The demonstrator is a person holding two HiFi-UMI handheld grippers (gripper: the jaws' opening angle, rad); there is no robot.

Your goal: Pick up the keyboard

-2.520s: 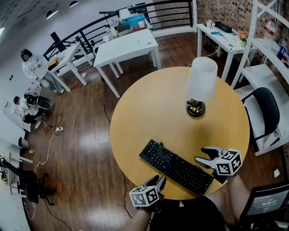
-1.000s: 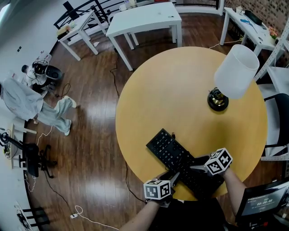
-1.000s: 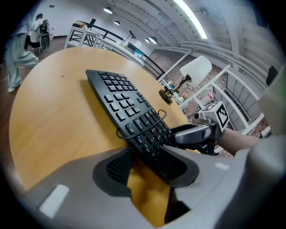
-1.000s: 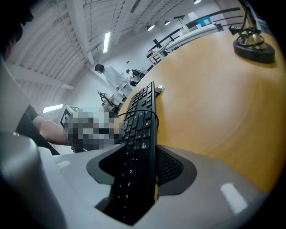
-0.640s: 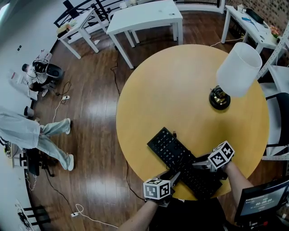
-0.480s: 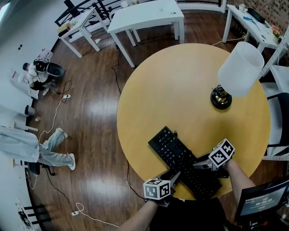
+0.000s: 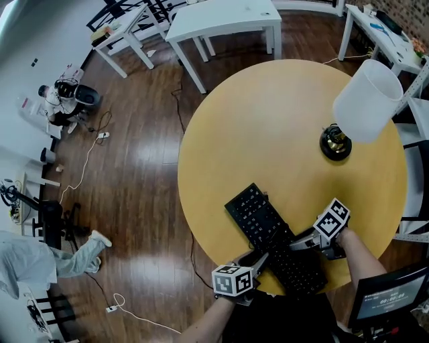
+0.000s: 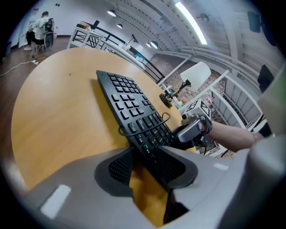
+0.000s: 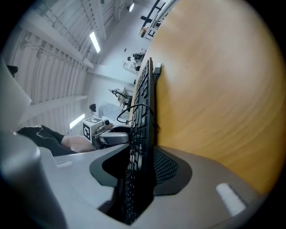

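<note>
A black keyboard (image 7: 263, 222) lies slantwise on the round wooden table (image 7: 268, 120), near its front edge. My left gripper (image 7: 258, 261) reaches in from the front edge. Its jaws are closing around the keyboard's (image 8: 129, 103) near long edge, and a strip of table still shows beside one pad (image 8: 119, 164). My right gripper (image 7: 299, 242) comes from the right and is shut on the keyboard's (image 9: 145, 89) other long side, its pads (image 9: 172, 170) against it. A thin cable (image 8: 143, 127) loops over the keys. In the left gripper view the right gripper (image 8: 190, 129) shows past the keyboard.
A lamp with a white shade (image 7: 367, 94) and brass base (image 7: 335, 143) stands at the table's right side. White tables (image 7: 224, 17) are beyond it. A monitor (image 7: 390, 299) is at lower right. A person (image 7: 30, 262) is on the wooden floor at lower left.
My right gripper has rolled and closed onto the keyboard's far side. The left gripper has stayed at the near edge. A person on the floor has walked toward the lower left.
</note>
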